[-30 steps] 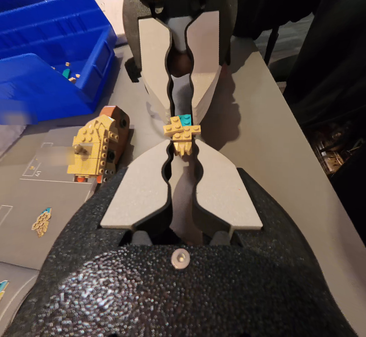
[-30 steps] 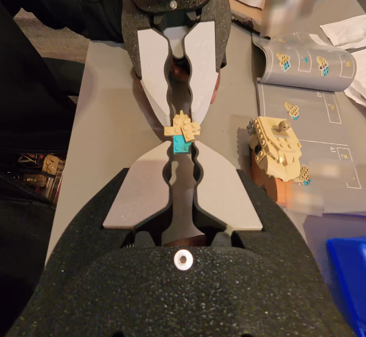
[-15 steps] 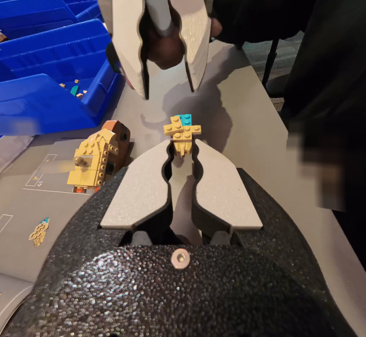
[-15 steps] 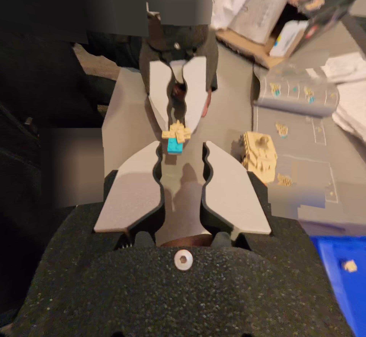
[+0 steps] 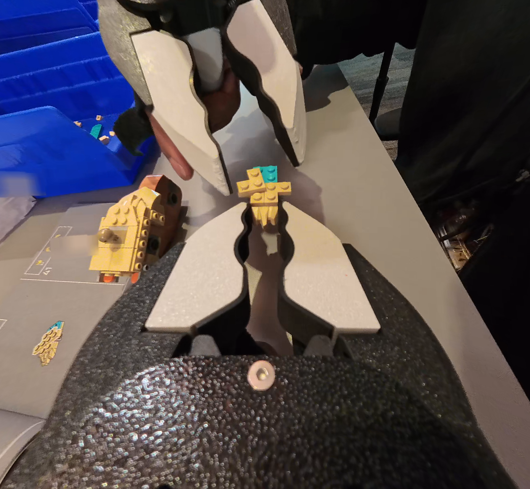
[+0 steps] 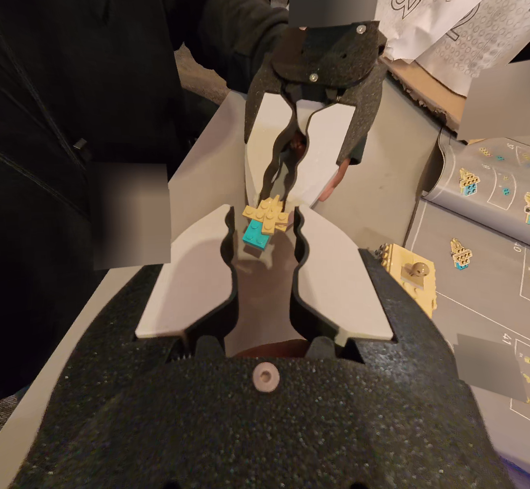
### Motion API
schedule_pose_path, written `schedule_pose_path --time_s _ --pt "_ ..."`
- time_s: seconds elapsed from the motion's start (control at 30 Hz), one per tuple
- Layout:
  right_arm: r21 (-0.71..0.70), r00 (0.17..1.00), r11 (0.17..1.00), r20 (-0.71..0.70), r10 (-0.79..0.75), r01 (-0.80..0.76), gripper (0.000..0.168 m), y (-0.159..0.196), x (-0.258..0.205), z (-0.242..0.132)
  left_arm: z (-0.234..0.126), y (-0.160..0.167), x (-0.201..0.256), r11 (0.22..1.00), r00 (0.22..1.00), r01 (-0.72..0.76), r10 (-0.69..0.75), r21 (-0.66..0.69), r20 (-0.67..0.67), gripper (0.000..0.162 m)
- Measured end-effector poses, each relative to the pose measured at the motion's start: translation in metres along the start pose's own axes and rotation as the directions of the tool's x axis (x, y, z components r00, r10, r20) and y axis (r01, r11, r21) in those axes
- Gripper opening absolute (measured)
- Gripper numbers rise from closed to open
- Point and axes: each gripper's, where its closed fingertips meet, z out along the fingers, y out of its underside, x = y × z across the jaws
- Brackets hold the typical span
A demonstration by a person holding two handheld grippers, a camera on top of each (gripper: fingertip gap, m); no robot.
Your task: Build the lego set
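Left gripper (image 5: 264,211) is pinching the claw end of the tan-and-teal plate sub-assembly (image 5: 263,188) above the grey table (image 5: 358,217), right gripper (image 6: 265,224) gaping empty around its teal end: square up, then close gently on the teal plate.

So we've got a tan and teal brick piece (image 5: 264,188) going, mostly tan plates with one teal bit at the far end. The bigger build (image 5: 134,228) is tan too, with reddish-brown at the back and a little orange underneath. Both tools, left (image 5: 264,214) and right (image 6: 263,217), are speckled black with pale grey fingers. The table (image 5: 358,194) is plain grey, the bins (image 5: 57,79) bright blue, and the instruction booklet (image 6: 470,222) grey with white outlines.
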Motion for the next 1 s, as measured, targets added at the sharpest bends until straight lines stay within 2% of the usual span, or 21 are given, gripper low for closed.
schedule_pose_path --time_s 0.63,0.83,1.0 --pt "-0.024 0.997 0.999 -0.079 0.020 -0.022 0.036 0.007 0.003 -0.006 -0.001 -0.001 -0.002 1.000 1.000 0.009 -0.009 0.007 0.010 0.017" --pt "0.045 0.969 0.977 -0.127 0.211 -0.207 0.033 0.006 0.022 -0.012 0.001 0.002 -0.003 1.000 1.000 -0.004 0.004 -0.015 0.026 0.017" --pt "0.036 0.977 0.983 -0.112 0.184 -0.181 0.032 0.002 0.014 -0.008 0.001 0.003 -0.004 1.000 0.999 -0.001 0.002 -0.024 0.034 0.017"
